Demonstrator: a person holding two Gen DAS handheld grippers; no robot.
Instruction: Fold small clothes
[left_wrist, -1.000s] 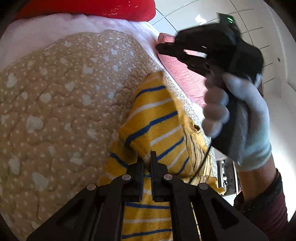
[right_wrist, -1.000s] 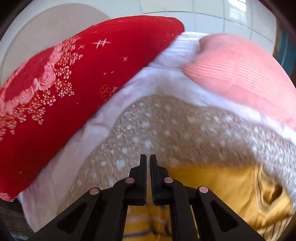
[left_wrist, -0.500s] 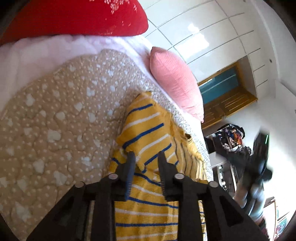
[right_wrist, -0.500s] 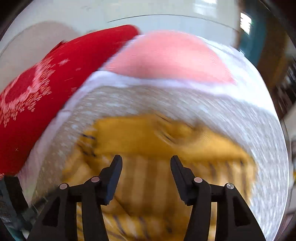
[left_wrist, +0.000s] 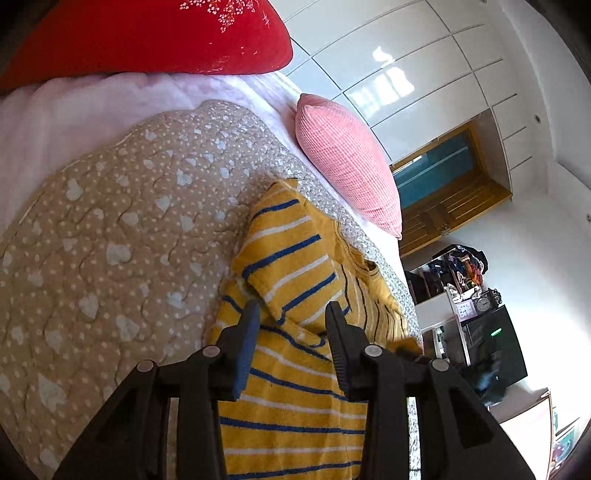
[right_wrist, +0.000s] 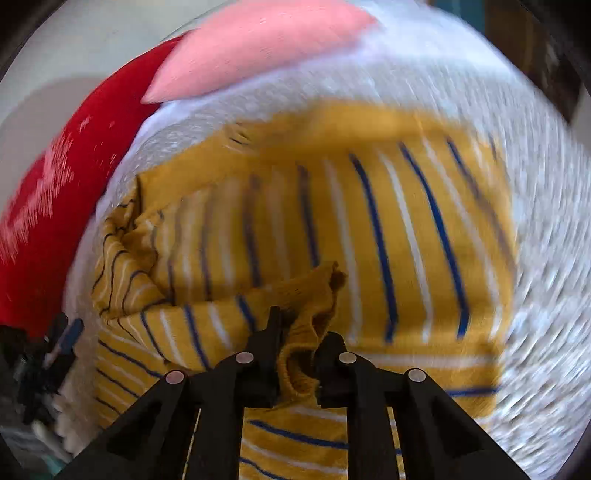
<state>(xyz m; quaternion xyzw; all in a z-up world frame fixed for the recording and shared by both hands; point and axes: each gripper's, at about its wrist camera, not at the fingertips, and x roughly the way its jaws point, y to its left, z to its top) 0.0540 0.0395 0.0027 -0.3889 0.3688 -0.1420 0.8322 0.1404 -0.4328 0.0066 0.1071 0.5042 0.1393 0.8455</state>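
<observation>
Lying on the beige quilted bedspread with white hearts (left_wrist: 110, 240), the yellow knit garment with blue and white stripes (left_wrist: 291, 373) has one sleeve folded across its body. Left gripper (left_wrist: 291, 332) hovers wide open above it, holding nothing. Right gripper (right_wrist: 301, 343), blurred view, has its fingers partly closed around a bunched yellow cuff. Pink ribbed pillow (left_wrist: 347, 166) at 1 o'clock, red floral pillow (left_wrist: 147, 37) at 11.

Bed (left_wrist: 74, 110) with beige dotted quilt (left_wrist: 110, 229); red floral pillow (left_wrist: 155, 37) at its head, pink pillow (left_wrist: 347, 166) beside it. Behind pink pillow, glossy white panelled wall (left_wrist: 406, 66) catching window glare, wooden-framed door (left_wrist: 443, 192). Cluttered shelf with clock (left_wrist: 482, 303) beyond the door.
</observation>
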